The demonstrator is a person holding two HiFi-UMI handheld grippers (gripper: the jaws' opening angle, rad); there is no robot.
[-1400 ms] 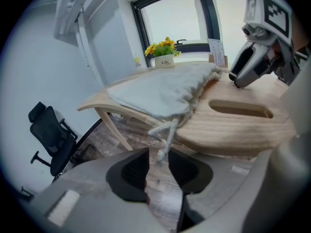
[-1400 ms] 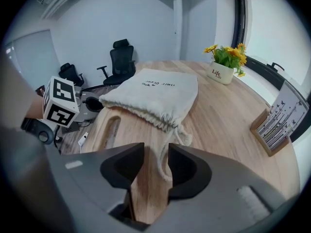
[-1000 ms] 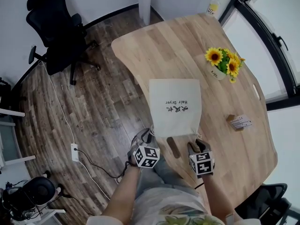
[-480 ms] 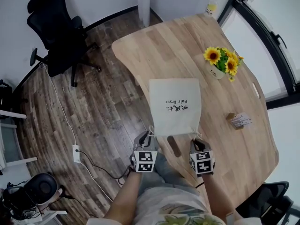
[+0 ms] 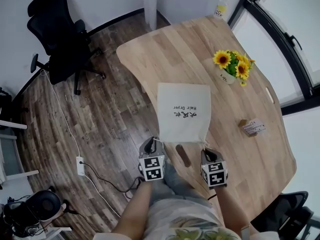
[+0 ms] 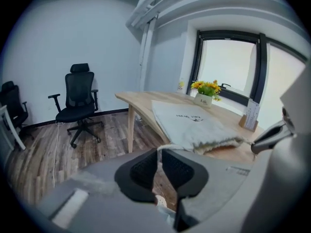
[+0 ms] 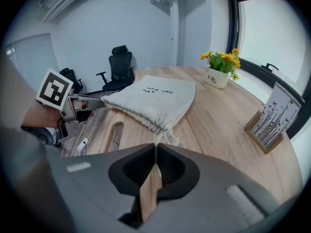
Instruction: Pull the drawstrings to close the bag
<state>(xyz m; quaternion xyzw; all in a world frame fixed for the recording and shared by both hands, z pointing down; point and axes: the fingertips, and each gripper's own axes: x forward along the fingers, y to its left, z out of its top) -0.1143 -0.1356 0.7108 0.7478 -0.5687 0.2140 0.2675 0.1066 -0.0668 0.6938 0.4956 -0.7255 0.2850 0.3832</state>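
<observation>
A cream drawstring bag [image 5: 182, 112] with black print lies flat on the wooden table [image 5: 240, 164], its gathered mouth toward me. My left gripper [image 5: 154, 143] hangs just off the table's near edge at the bag's left corner. In the left gripper view its jaws [image 6: 159, 152] are shut on the white left drawstring [image 6: 170, 146], which runs to the bag [image 6: 194, 125]. My right gripper [image 5: 206, 153] sits at the bag's right corner. Its jaws [image 7: 155, 147] have just been closing, and they now pinch the right drawstring [image 7: 167, 139] at the tips.
A pot of sunflowers [image 5: 229, 68] stands beyond the bag, and a small card holder [image 5: 252, 127] is to its right. A dark oval mark [image 5: 183, 155] lies in the wood between the grippers. A black office chair [image 5: 60, 34] and a floor power strip [image 5: 79, 162] are at the left.
The left gripper has lifted a little and rolled, so its marker cube faces differently. The right gripper's fingers have come together at the bag's right corner. The bag lies as before.
</observation>
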